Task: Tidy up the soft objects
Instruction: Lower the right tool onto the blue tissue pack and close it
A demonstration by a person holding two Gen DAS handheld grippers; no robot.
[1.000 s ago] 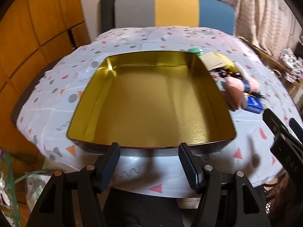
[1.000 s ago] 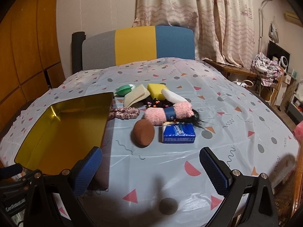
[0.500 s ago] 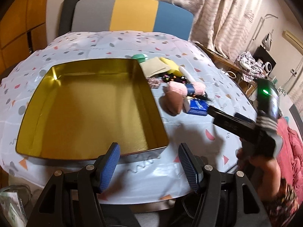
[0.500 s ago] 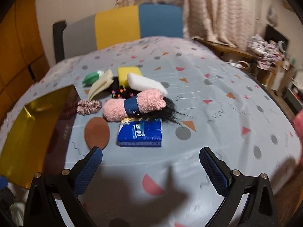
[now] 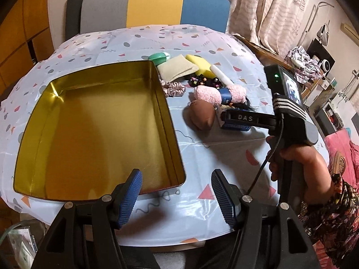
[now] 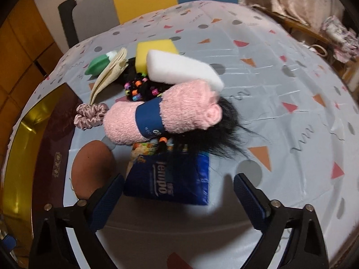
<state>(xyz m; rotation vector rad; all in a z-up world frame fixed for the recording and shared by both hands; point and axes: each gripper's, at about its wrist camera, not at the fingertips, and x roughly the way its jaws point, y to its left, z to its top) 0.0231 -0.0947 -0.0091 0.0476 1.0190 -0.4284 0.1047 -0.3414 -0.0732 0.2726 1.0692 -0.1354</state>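
Hovering right tool point(image 6: 178, 190) — agape, tissue pack point(image 6: 170, 179) between

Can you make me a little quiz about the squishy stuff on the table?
1. True or false: the gold metal tin already holds a soft item.
2. What lies nearest between the open fingers of the right hand-held gripper? A) blue tissue pack B) yellow sponge C) pink satin scrunchie
3. Fill in: the rolled pink towel wears a ___ paper band.

Key: 1 false; 2 A; 3 blue.
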